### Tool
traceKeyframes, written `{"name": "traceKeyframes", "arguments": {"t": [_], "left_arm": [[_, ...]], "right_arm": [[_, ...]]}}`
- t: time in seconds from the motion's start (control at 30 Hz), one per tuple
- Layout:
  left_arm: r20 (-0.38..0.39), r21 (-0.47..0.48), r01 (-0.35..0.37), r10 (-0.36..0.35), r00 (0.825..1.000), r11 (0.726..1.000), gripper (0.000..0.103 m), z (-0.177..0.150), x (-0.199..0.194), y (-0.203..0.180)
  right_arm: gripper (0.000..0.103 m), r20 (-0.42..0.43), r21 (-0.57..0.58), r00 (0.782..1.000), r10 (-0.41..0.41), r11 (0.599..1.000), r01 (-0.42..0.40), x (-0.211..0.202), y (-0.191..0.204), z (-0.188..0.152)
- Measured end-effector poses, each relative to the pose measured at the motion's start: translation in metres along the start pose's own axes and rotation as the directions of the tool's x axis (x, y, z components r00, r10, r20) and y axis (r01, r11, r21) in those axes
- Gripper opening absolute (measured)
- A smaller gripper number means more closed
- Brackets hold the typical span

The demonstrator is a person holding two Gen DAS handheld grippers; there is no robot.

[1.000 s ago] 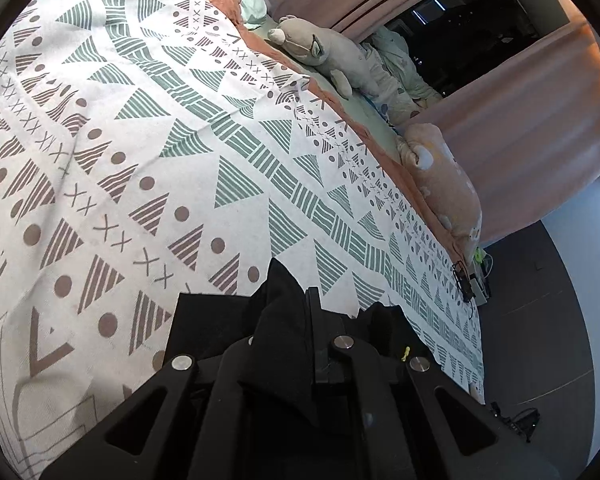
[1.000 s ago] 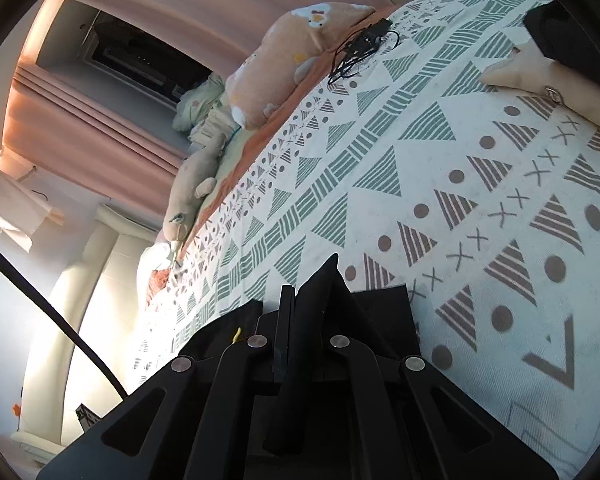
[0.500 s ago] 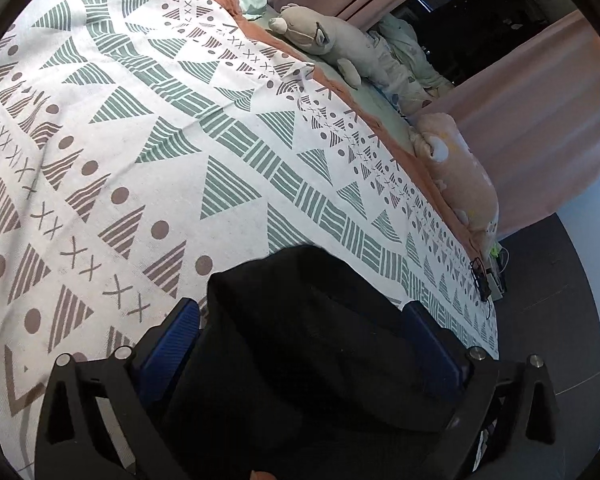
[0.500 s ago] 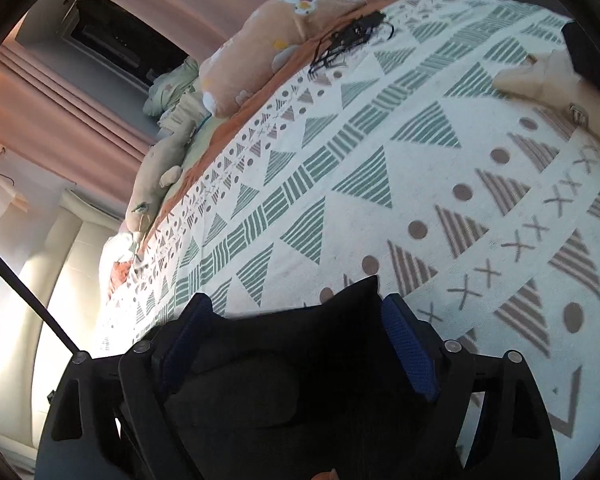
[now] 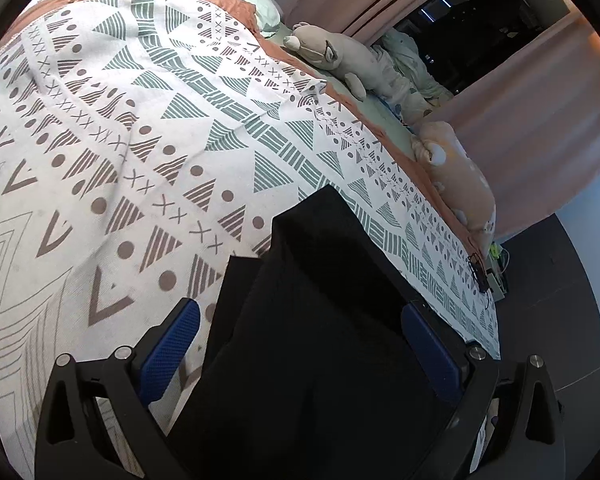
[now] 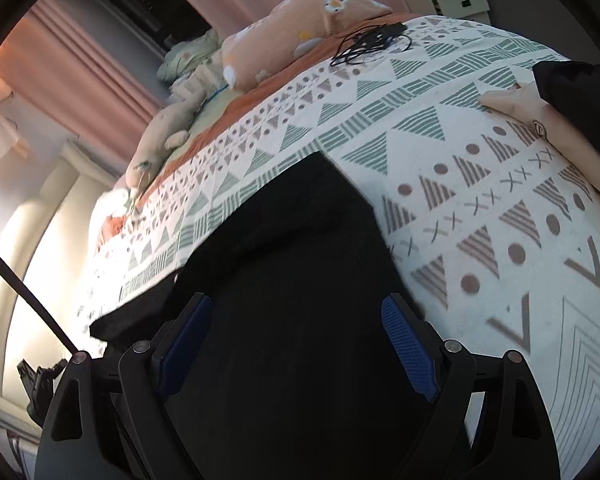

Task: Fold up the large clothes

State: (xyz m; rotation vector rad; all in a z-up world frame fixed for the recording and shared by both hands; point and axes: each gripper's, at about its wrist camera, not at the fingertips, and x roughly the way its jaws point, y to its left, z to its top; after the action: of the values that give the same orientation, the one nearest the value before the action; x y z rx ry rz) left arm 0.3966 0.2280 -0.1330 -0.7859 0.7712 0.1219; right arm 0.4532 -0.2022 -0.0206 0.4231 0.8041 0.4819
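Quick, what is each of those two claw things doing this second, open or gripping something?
Left gripper: open, just released; the black garment lies loose between its blue pads.
Right gripper: open too, just released; the same garment lies ungripped between its pads.

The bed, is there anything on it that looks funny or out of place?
Yes. A tangled black cable lies loose on the patterned bedspread near the far edge, beside the orange plush pillow. That is an odd spot for a cord. The black garment lies rumpled, not yet neatly folded.
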Motion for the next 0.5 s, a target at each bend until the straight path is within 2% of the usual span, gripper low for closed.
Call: {"name": "traceKeyframes", "arguments": {"t": [0.23, 0.5], "left_arm": [[-0.002, -0.012, 0.0, 0.0, 1.0, 1.0, 0.103, -0.037, -0.043, 0.02], [-0.023, -0.062, 0.02, -0.022, 0.999, 0.998, 0.101, -0.075, -0.073, 0.056]], "right_arm": [[0.086, -0.048, -0.077, 0.999, 0.003, 0.997, -0.006, -0.029, 0.041, -0.041], [0.086, -0.117, -0.195, 0.993, -0.016, 0.981, -0.007, -0.049, 0.094, -0.1]]}}
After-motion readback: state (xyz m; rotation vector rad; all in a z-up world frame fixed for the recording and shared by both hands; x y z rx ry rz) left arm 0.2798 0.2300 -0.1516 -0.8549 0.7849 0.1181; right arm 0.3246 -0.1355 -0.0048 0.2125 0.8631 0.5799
